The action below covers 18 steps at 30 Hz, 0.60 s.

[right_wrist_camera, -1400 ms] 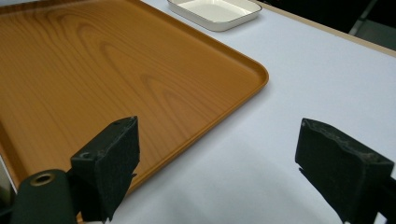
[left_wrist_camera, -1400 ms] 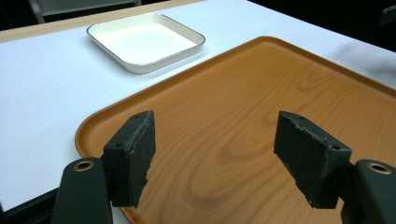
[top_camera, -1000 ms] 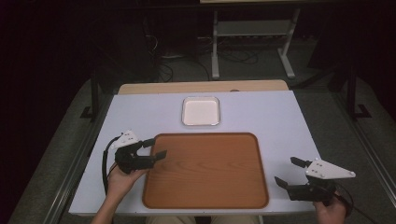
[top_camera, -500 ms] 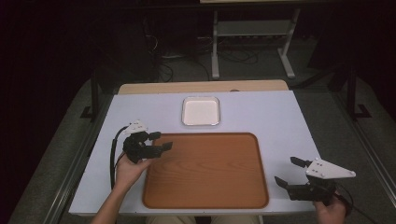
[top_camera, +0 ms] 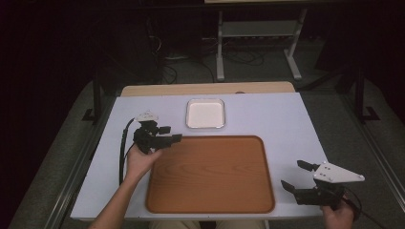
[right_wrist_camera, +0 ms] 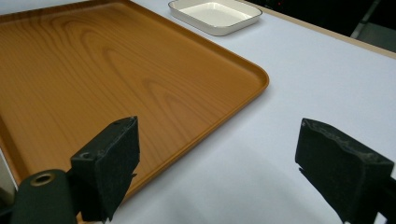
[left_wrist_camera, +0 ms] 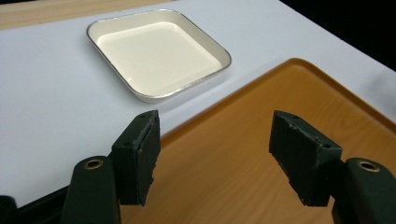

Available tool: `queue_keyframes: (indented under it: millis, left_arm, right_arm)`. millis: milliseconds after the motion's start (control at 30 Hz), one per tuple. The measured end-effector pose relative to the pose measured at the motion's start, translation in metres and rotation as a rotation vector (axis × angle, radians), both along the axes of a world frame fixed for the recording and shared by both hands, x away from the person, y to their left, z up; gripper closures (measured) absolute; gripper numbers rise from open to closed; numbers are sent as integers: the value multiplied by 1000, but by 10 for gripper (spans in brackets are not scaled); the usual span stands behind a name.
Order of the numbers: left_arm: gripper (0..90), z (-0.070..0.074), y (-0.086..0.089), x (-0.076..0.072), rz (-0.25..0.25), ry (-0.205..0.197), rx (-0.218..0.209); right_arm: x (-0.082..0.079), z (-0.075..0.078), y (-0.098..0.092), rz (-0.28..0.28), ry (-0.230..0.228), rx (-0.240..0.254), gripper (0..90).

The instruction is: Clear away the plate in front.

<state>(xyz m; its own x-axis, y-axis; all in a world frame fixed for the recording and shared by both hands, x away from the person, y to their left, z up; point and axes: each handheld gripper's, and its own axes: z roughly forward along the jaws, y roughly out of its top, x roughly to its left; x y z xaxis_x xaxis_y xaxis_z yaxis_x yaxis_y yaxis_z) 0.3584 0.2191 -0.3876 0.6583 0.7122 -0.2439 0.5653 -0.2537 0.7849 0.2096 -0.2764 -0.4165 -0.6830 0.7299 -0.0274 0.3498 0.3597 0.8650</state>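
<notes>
Wood-grain brown tray [top_camera: 210, 174], rectangular with rounded corners and a raised lip, lies on the white counter [top_camera: 286, 119] toward the person's side. Just beyond its far edge, apart from it by a thin strip of white, sits a small square cream dish with a silvery rim [top_camera: 205, 113]. No writing can be read on either.

The left gripper [top_camera: 165, 135] hangs over the tray's far left corner, fingers [left_wrist_camera: 137, 156] spread wide and holding nothing; its own view looks past that corner toward the dish [left_wrist_camera: 159, 53].

The right gripper [top_camera: 296, 176] sits over bare counter off the tray's right edge near the front, fingers [right_wrist_camera: 109, 165] wide and likewise holding nothing. Open white surface runs along both sides of the tray and around the dish.
</notes>
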Motion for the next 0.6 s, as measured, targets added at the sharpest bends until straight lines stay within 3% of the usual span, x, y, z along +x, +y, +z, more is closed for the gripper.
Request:
queue_keyframes:
  millis: [600]
  left_arm:
    - [350, -2, -13, 47, 55, 63, 54]
  right_arm:
    - [-1, 0, -2, 4, -6, 18, 130]
